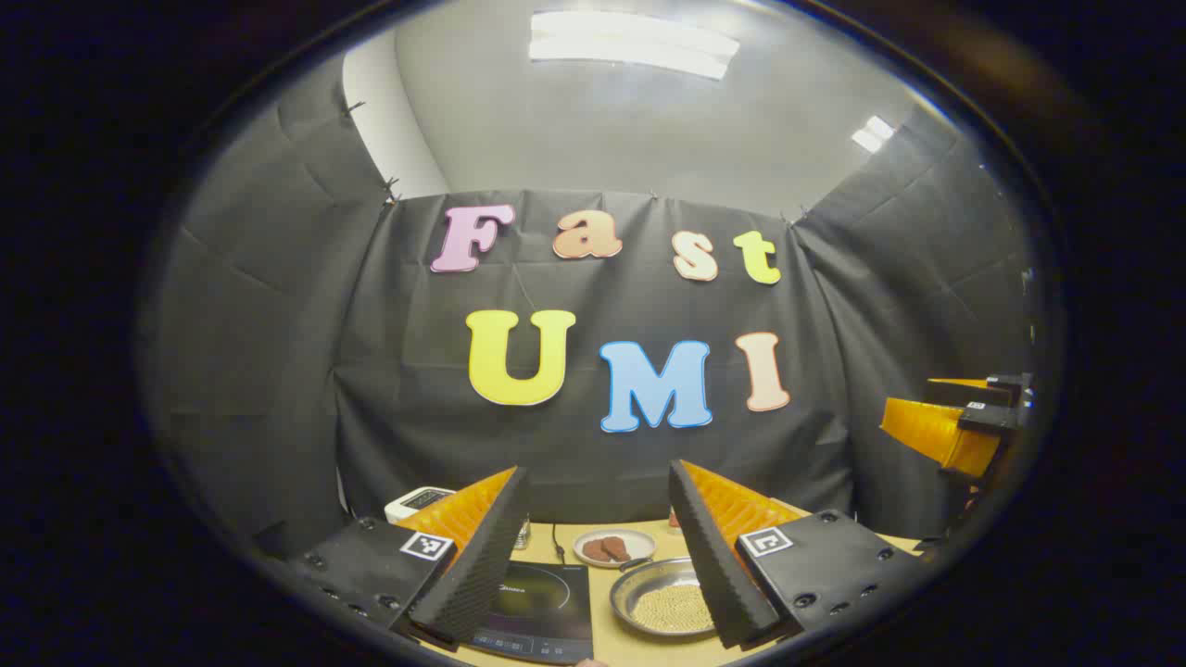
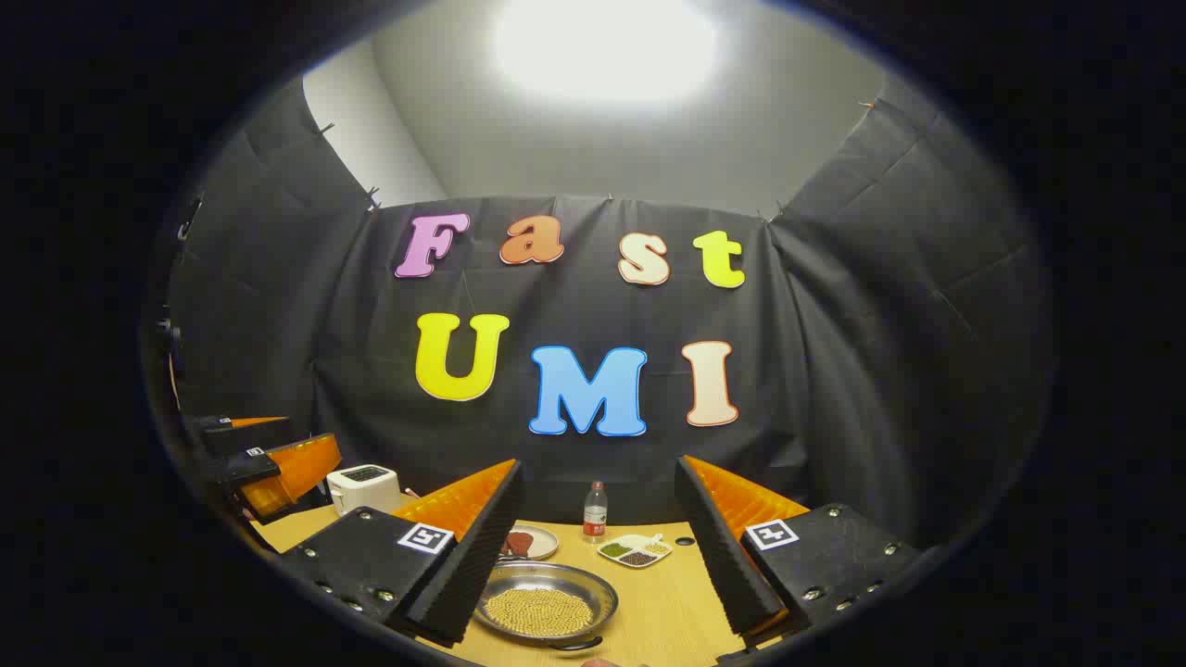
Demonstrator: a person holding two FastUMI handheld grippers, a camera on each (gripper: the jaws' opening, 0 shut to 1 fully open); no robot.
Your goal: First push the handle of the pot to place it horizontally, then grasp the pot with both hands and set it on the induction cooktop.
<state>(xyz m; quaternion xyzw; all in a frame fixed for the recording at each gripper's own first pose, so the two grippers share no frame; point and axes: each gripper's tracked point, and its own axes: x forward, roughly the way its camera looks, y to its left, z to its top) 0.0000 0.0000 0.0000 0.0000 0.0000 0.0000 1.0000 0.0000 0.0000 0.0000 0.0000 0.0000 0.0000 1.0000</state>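
Observation:
The pot [image 1: 662, 602] is a shallow silver pan holding yellow beans, standing on the wooden table [image 1: 611, 639] just right of the black induction cooktop [image 1: 542, 602]. My left gripper [image 1: 598, 471] hovers above and in front of both, open and holding nothing. In the right gripper view the pot [image 2: 547, 607] lies low between my fingers, with a dark handle [image 2: 574, 642] on its near rim. My right gripper [image 2: 598, 463] is open too, well above the pot. Each gripper shows at the edge of the other's view: right gripper [image 1: 954, 426], left gripper [image 2: 269, 463].
A small plate with brown food [image 1: 613, 547] sits behind the pot. A white toaster [image 2: 364, 486] stands at the back left. A bottle [image 2: 595, 509] and a divided dish of grains [image 2: 635, 549] stand at the back. Bare tabletop [image 2: 676, 611] lies right of the pot.

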